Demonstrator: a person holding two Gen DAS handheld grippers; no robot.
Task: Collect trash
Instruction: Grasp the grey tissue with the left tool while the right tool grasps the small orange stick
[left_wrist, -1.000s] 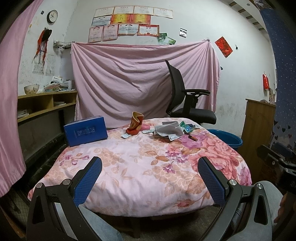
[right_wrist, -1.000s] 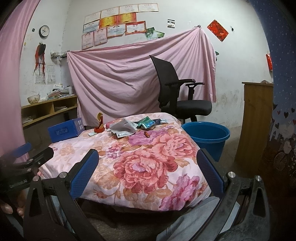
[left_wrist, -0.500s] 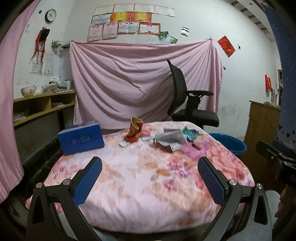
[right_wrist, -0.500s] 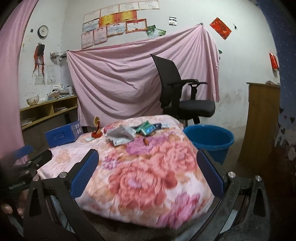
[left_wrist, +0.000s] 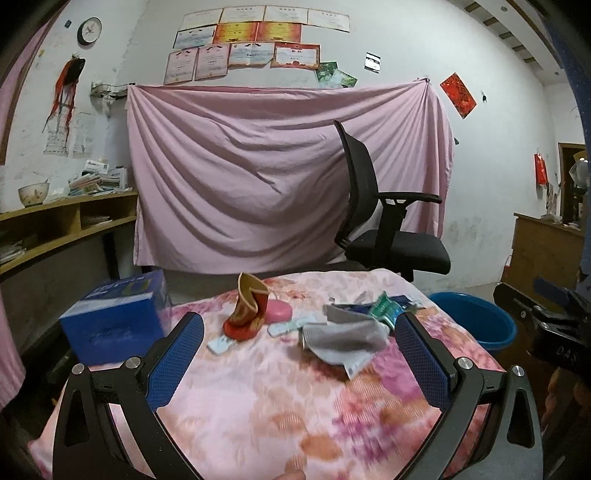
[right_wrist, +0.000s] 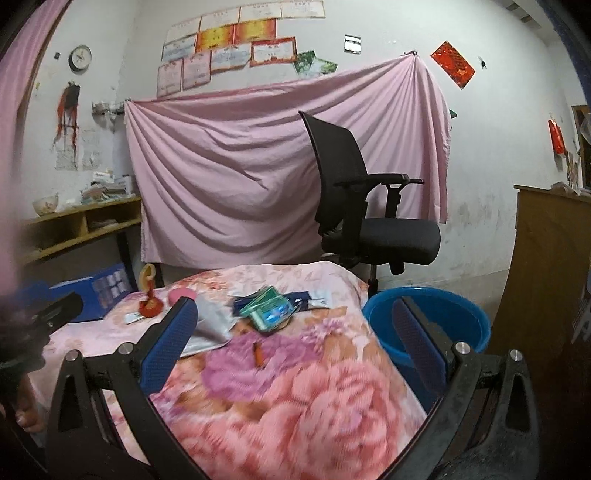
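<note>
Trash lies at the far part of a table under a pink floral cloth (left_wrist: 258, 406): a grey foil pouch (left_wrist: 341, 338), green wrappers (left_wrist: 384, 308), a torn red and gold packet (left_wrist: 247, 314) and a white strip (left_wrist: 221, 343). In the right wrist view I see the green wrappers (right_wrist: 271, 310), the grey pouch (right_wrist: 207, 328) and a small orange piece (right_wrist: 258, 354). A blue plastic tub (right_wrist: 428, 325) stands on the floor to the table's right. My left gripper (left_wrist: 299, 365) is open short of the trash. My right gripper (right_wrist: 295, 347) is open, nothing between its fingers.
A blue box (left_wrist: 114, 325) sits at the table's left. A black office chair (left_wrist: 384, 229) stands behind the table before a hung pink sheet. Wooden shelves (left_wrist: 55, 225) run along the left wall, a wooden cabinet (right_wrist: 550, 277) on the right.
Both grippers have moved forward over the table toward the trash, which now looks larger and nearer. Both stay open.
</note>
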